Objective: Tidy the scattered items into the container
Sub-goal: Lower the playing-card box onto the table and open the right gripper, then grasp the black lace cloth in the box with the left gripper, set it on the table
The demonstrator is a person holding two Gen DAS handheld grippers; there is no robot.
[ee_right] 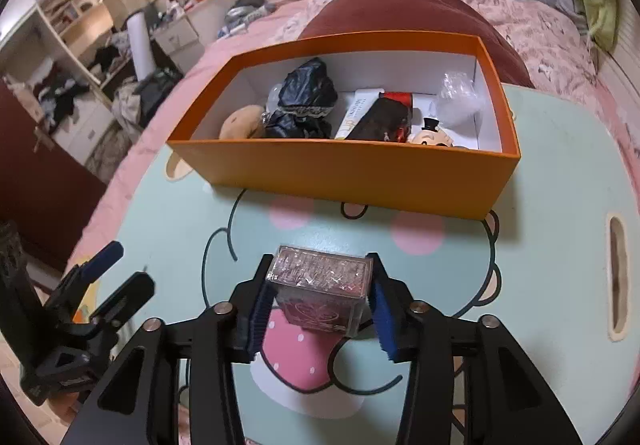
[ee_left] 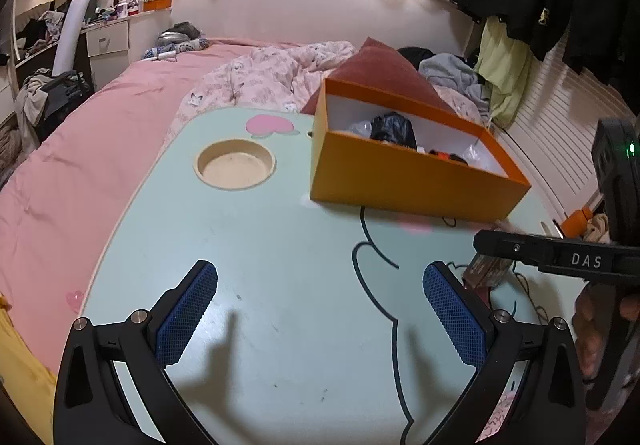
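Bedroom lap surface (ee_right: 560, 173): right gripper (ee_right: 318, 285) grasps a wrapped small box (ee_right: 320, 285), orange container (ee_right: 344, 173) straight ahead on the far side; left gripper (ee_left: 320, 297) released, empty.

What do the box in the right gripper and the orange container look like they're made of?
Small box: likely cardboard in glossy clear film, judging by crinkled highlights. Orange container: seems matte paperboard, with thin straight walls and a white inside. Right gripper is clamping the box.
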